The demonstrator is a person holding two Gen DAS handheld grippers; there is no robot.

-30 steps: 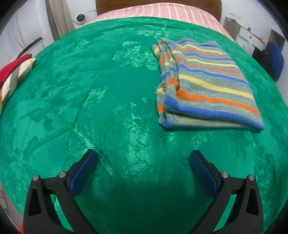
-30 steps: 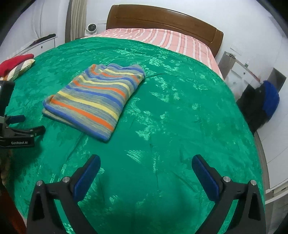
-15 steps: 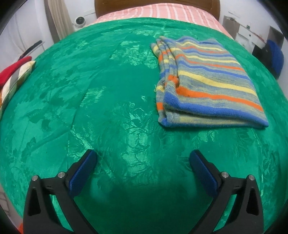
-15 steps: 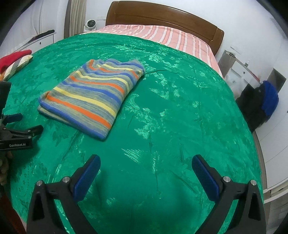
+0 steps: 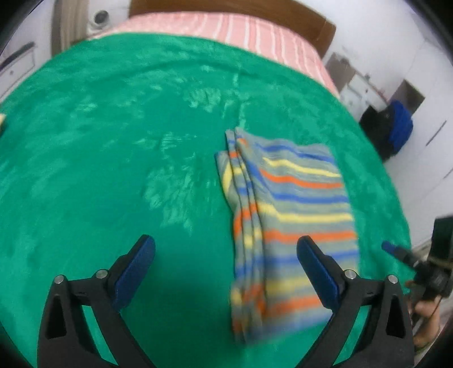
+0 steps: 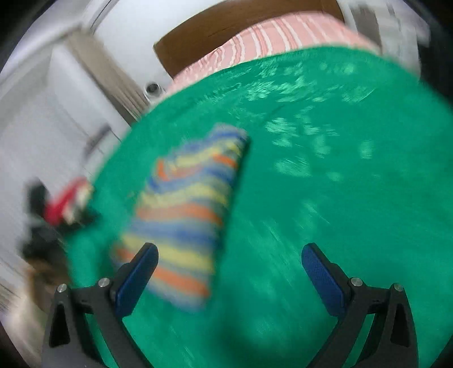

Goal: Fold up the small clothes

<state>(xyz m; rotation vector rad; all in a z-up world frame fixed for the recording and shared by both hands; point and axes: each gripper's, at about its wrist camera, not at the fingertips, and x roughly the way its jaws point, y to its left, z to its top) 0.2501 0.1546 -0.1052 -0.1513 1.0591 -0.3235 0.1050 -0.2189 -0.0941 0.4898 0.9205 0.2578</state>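
A folded striped knit garment, grey with blue, yellow and orange bands, lies flat on the green bedspread. My left gripper is open and empty, low over the bed, its right finger over the garment's near right part. The right wrist view is blurred by motion; there the garment lies ahead left. My right gripper is open and empty, its left finger in front of the garment's near edge. The right gripper also shows at the far right of the left wrist view.
A pink striped sheet and wooden headboard are at the far end of the bed. A dark bag with blue cloth sits beyond the right edge. A red and striped item lies at the left edge.
Both grippers have swung quickly. The garment now sits closer and lower in both views, under the left gripper's right finger and behind the right gripper's left finger. Both grippers stay open.
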